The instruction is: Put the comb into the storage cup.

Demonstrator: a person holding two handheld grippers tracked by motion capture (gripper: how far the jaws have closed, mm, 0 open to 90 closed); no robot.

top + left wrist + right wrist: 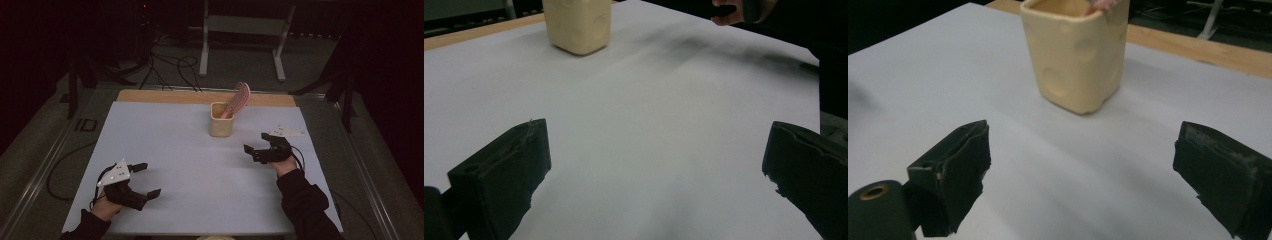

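A cream square cup (221, 120) with round dimples stands on the white table sheet (165, 140) toward the back centre; a pink comb (238, 98) leans out of it to the right. The cup (577, 25) shows far ahead in the left gripper view and the same cup (1076, 52) close ahead in the right gripper view. My left gripper (150, 180) rests near the front left, open and empty. My right gripper (256, 142) sits at the right, a little in front of the cup, open and empty.
A wooden strip (200, 96) runs along the table's back edge. Beyond it on the floor lie cables (170, 65) and a white metal frame stand (240, 35). The person's dark right sleeve (305, 205) lies over the front right of the sheet.
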